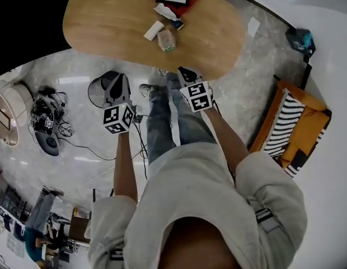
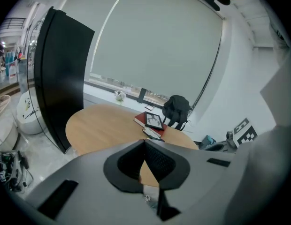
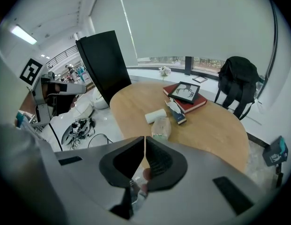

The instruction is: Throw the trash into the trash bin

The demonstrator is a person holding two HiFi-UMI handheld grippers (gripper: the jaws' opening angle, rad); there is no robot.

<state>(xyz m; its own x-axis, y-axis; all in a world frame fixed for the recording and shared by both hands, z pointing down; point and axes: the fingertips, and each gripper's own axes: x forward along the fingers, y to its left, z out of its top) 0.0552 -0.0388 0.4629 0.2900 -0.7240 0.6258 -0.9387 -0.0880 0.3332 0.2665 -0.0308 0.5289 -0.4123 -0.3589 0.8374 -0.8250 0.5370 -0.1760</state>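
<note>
Head view: a person in a grey sweatshirt and blue jeans (image 1: pixel 162 122) is standing on a pale marble floor (image 1: pixel 78 150), facing an oval light-wood table (image 1: pixel 106 21).

Left gripper (image 1: pixel 116 82): it is hanging in front of the person over the floor, short of the table's near edge. In its own view the left gripper (image 2: pixel 144 146) is showing black pads pressed together at the tips, with nothing between them.

Right gripper (image 1: pixel 186 72): it is hovering at the table's near edge. In its own view the right gripper (image 3: pixel 144 144) is likewise showing its jaws pressed together, pinching nothing.

Trash: a short white paper roll (image 3: pixel 156 116) and a crumpled clear plastic bag with green print (image 3: pixel 160 128) are lying side by side on the tabletop, on the near half, well apart from both grippers. Just beyond them a crumpled white wrapper on a small dark blue packet (image 3: pixel 176 109) is lying beside a red hardcover book (image 3: pixel 202 103), which is carrying a black-framed picture (image 3: pixel 185 92).

Bin: a round dark grey trash bin (image 1: pixel 99 89) is standing on the floor just beside the left gripper, near the table's edge.

Surroundings: a tangle of black cables and devices (image 1: pixel 47 119) is lying on the floor to the left; an orange armchair with a striped cushion (image 1: pixel 291 125) is standing to the right; a black backpack (image 3: pixel 237 78) is sitting behind the table.
</note>
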